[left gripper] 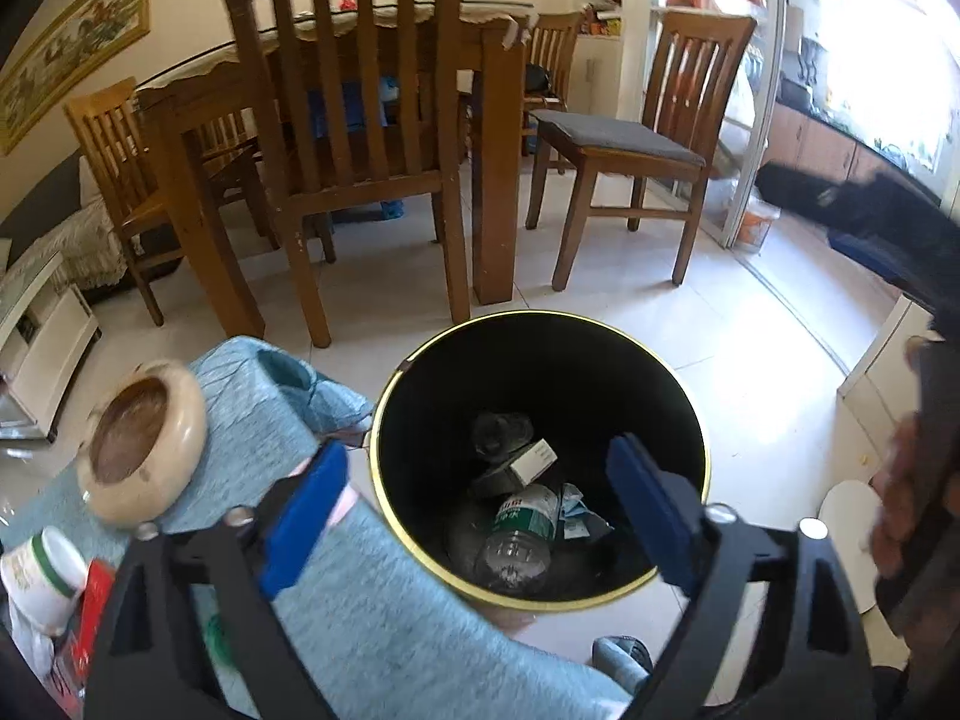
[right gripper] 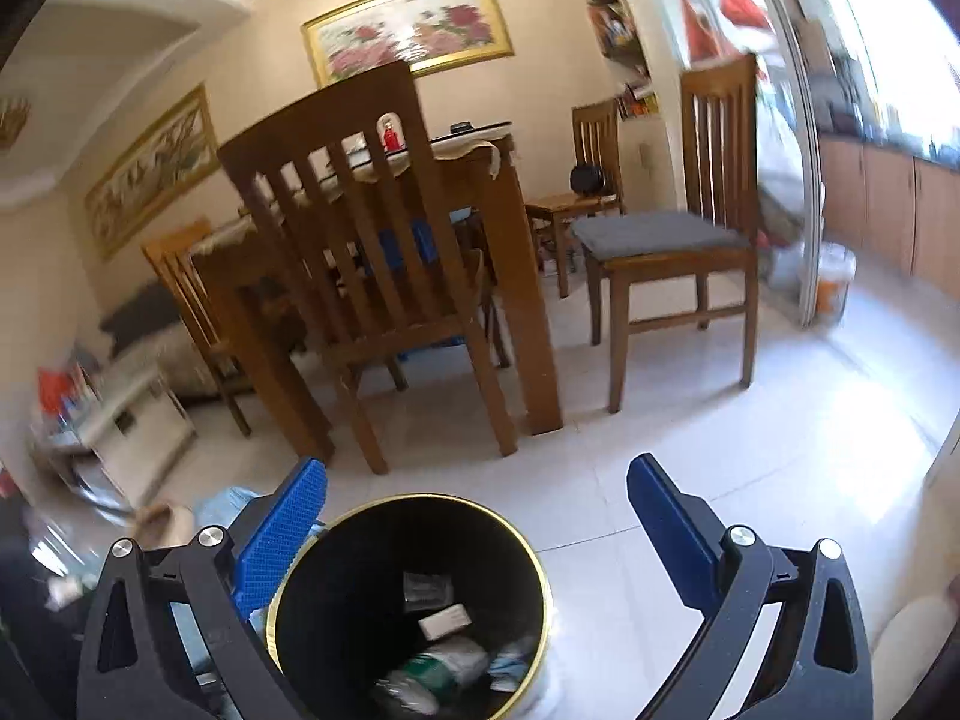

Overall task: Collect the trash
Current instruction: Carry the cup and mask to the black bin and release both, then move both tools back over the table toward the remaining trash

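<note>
A black trash bin with a gold rim (left gripper: pixel 384 420) stands on the tiled floor. It holds a clear plastic bottle with a green label (left gripper: pixel 519 531), a small white box (left gripper: pixel 531 459) and crumpled wrappers. My left gripper (left gripper: pixel 480 510) is open and empty, hovering above the bin's mouth. The bin also shows in the right wrist view (right gripper: pixel 282 588), with the bottle (right gripper: pixel 438 675) and box (right gripper: pixel 444 621) inside. My right gripper (right gripper: pixel 486 534) is open and empty, above the bin's far rim.
A low table with a blue cloth (left gripper: pixel 372 618) sits left of the bin, bearing a beige ashtray (left gripper: pixel 141 450), a white cup (left gripper: pixel 42 564) and a red pack (left gripper: pixel 96 600). A wooden dining table (left gripper: pixel 492 138) and chairs (left gripper: pixel 348 120) stand beyond.
</note>
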`<state>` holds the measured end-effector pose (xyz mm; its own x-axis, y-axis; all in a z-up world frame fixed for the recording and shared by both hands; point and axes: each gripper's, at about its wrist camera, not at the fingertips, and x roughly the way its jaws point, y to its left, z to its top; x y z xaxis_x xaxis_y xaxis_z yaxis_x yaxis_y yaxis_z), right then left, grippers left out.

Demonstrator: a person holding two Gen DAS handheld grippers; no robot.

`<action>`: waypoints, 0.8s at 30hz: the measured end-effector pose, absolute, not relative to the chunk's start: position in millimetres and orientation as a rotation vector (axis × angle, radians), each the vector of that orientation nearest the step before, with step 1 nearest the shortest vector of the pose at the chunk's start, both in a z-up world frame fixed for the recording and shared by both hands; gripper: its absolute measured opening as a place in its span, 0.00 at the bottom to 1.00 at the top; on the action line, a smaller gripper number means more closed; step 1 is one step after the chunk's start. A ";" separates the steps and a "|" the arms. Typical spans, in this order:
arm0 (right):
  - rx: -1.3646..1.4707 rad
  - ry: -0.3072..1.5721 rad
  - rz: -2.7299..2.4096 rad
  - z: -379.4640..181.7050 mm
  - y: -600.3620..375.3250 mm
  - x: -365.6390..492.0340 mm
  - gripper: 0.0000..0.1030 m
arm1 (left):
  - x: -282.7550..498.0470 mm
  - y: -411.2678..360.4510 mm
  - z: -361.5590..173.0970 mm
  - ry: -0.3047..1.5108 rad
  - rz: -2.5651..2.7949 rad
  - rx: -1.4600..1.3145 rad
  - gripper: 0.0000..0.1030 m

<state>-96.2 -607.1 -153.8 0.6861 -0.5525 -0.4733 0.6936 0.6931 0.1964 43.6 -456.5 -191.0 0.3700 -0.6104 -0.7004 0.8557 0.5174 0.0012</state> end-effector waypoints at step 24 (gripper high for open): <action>0.296 0.665 -0.063 -178.8 -370.3 10.5 0.97 | 78.3 -110.9 -114.2 0.554 -0.160 0.200 0.97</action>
<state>10.5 -370.3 -178.8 0.7864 0.0365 -0.6166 0.1517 0.9563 0.2501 78.3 -110.9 -114.2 0.8386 -0.0966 -0.5361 0.2039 0.9683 0.1446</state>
